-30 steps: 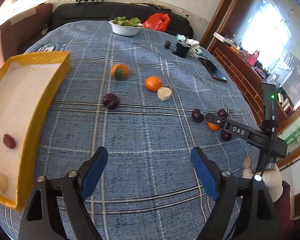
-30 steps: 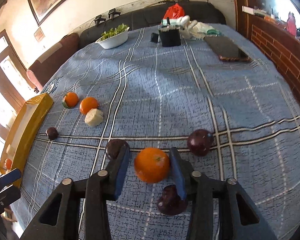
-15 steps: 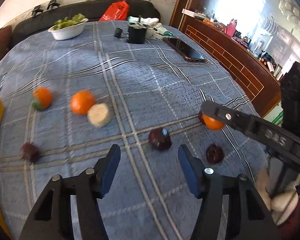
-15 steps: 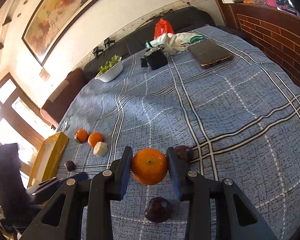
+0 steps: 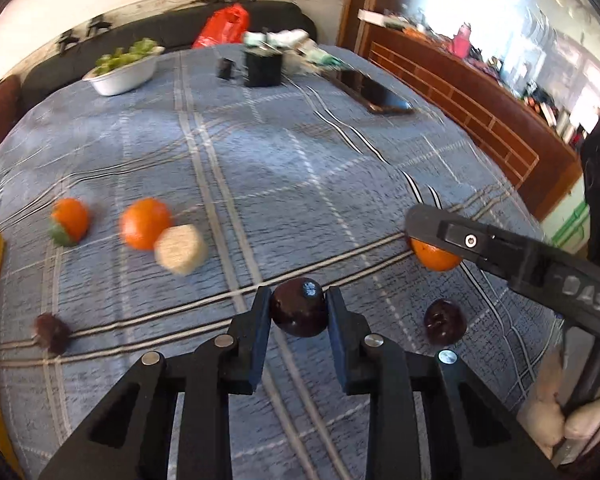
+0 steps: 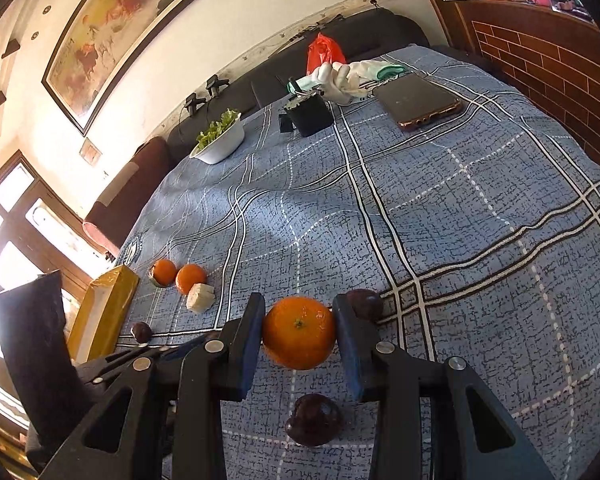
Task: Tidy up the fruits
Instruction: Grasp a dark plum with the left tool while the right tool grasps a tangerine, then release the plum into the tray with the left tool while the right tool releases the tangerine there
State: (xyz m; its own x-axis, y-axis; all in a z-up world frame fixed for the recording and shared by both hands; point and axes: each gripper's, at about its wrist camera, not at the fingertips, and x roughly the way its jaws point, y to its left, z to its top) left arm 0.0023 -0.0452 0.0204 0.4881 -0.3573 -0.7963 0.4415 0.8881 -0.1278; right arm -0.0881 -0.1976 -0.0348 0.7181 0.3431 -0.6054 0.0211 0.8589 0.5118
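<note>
Evidently both hands are picking at once, each taking a different kind of fruit off the blue plaid-clothed tabletop (image 6: pixel 480 208) so the sorts can be kept apart when they go to the yellow-rimmed tray (image 6: pixel 100 312) at the left edge.

The left hand-held gripper (image 5: pixel 299 312) has just been closing, and its blue pads now press on either side of a dark purple round plum (image 5: pixel 299 311) that sits at the fingertips, low over the cloth; whether the plum is lifted I cannot tell. The right hand-held gripper (image 6: pixel 299 330) is narrowed onto a bright orange mandarin (image 6: pixel 299 332), which is pinched at its widest girth, a sensible hold for a round, slippery skin.

Other fruit lies loose on the cloth: a second dark plum (image 5: pixel 445 321) just beside the held one, a third dark plum (image 6: pixel 364 303) behind the right pad, two more oranges (image 5: pixel 145 223), one partly green (image 5: pixel 69 221), a pale beige fruit chunk (image 5: pixel 180 249) touching the nearer orange, and a small dark shrivelled fruit (image 5: pixel 52 332) near the tray. A white bowl of greens (image 5: pixel 122 72) stands well apart at the far end.
</note>
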